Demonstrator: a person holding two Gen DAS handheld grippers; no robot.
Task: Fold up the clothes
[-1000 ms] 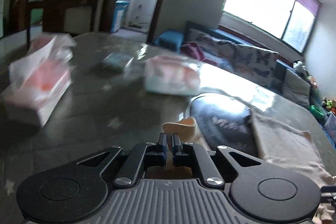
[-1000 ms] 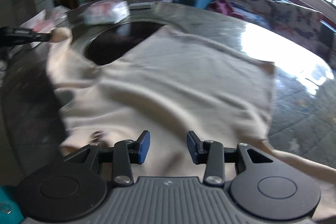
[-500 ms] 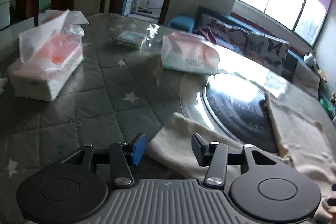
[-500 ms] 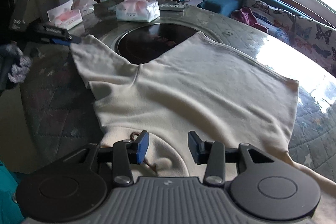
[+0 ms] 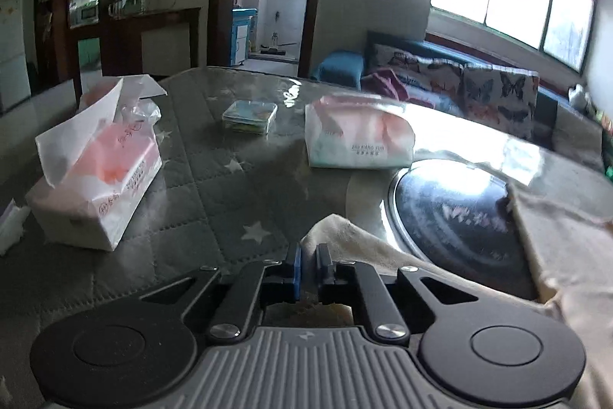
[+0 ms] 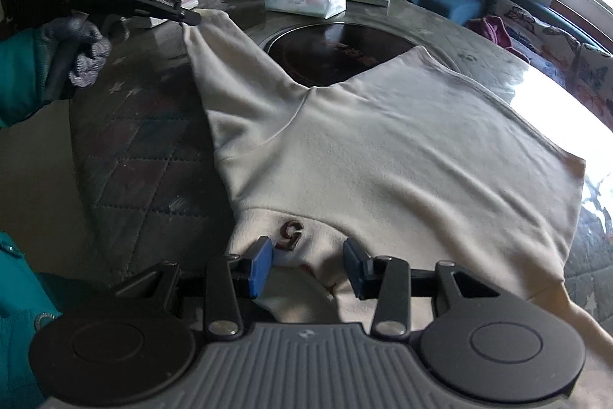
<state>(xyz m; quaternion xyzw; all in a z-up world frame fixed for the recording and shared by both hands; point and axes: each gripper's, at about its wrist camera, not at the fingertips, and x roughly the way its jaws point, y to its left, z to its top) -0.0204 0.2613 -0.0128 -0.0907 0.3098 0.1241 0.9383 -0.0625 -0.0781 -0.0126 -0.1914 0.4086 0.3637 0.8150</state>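
The cream sweater (image 6: 402, 148) lies flat on the bench (image 6: 145, 156), its sleeve (image 6: 230, 64) stretching away leftward to where the left claw (image 5: 308, 265) is clamped on its cuff, while the right claw (image 6: 308, 265) hovers apart over the collar, nearer the body.

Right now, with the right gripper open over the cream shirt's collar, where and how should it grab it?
Probably the collar band between the right gripper fingers, just under the brown mark. Come straight forward and down from the near edge: the cream shirt lies flat, and the band is a raised fold.
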